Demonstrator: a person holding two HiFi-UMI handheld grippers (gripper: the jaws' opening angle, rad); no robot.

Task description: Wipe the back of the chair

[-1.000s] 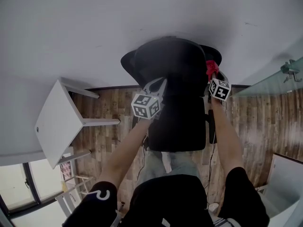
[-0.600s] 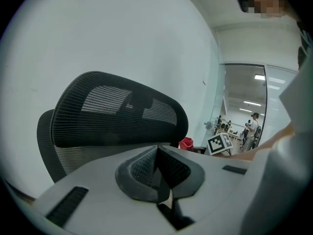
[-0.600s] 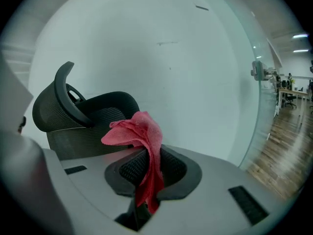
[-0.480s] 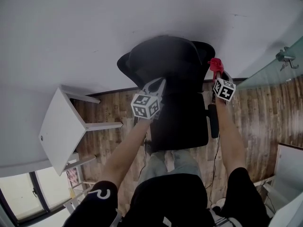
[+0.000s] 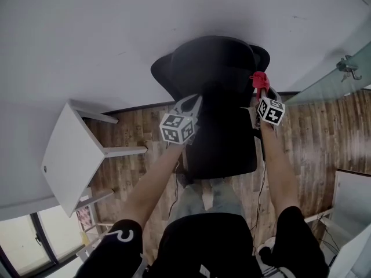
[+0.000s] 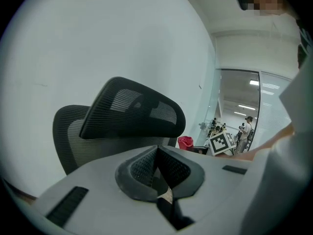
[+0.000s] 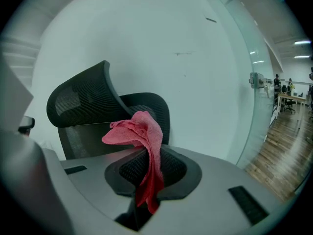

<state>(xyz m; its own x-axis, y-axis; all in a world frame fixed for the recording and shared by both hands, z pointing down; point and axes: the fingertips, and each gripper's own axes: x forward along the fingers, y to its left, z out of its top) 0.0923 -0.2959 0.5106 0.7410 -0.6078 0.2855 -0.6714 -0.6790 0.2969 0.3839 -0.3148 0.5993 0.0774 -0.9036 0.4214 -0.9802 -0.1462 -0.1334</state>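
**Holding one red cloth by the back of one black chair**

The right tool (image 7: 148, 174) has its two jaws closed on a single red cloth (image 7: 140, 131). The cloth's top flops left, and its lower end runs down between the jaws, partly out of sight. The left tool (image 6: 157, 164) has its jaws pressed together with nothing between them.

From the head view, two bare forearms reach forward. The left tool (image 5: 199, 99) is over the chair's backrest (image 5: 223, 141). The right tool (image 5: 261, 91) is at the backrest's upper right edge, with the cloth (image 5: 259, 80) beside the headrest (image 5: 214, 62). Whether the cloth touches the mesh cannot be told.

There is one chair (image 7: 146, 109), black mesh, facing a white wall (image 5: 87, 33). The backrest hides its seat and base. One white bench (image 5: 66, 155) stands to the left on a wooden floor (image 5: 304, 135), cut off by the picture's edge.
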